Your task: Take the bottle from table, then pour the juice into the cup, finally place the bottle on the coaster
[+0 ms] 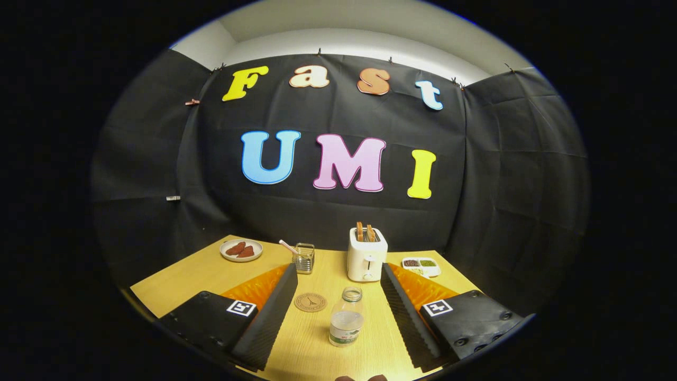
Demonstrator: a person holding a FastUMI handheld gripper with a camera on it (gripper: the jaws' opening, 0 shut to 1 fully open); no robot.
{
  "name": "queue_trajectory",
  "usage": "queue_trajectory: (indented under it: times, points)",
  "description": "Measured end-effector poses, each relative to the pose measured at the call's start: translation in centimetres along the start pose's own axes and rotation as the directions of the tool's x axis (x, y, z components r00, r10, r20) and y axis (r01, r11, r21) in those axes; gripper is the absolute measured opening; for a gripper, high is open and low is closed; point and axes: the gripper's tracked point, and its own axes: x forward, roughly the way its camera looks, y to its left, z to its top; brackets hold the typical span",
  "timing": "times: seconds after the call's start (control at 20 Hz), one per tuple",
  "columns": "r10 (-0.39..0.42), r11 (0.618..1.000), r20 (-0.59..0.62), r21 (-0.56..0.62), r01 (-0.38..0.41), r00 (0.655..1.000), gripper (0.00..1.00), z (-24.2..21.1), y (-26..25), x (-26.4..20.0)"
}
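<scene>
A small clear bottle (346,316) with no cap stands upright on the wooden table (190,278), between my two fingers and slightly nearer the right one. My gripper (338,312) is open wide, with neither finger touching the bottle. A round brown coaster (310,302) lies flat just left of the bottle, near the left finger. Beyond the coaster stands a clear glass cup (304,257) with a pink straw leaning in it.
A white toaster (366,255) holding two slices of toast stands behind the bottle. A plate (241,250) with reddish-brown pieces sits at the far left. A small white divided dish (421,265) of grains lies at the far right. Black cloth walls close the booth.
</scene>
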Motion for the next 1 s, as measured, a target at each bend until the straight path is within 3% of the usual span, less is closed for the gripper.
queue_trajectory:
  times: [0.45, 1.0]
  points:
    - [-0.015, 1.0, -0.079, -0.001, 0.015, 0.997, 0.98, -4.9, -1.1, 3.2]
    - [0.062, 0.998, -0.109, 0.012, -0.061, 0.992, 0.98, -10.6, -2.3, 8.7]
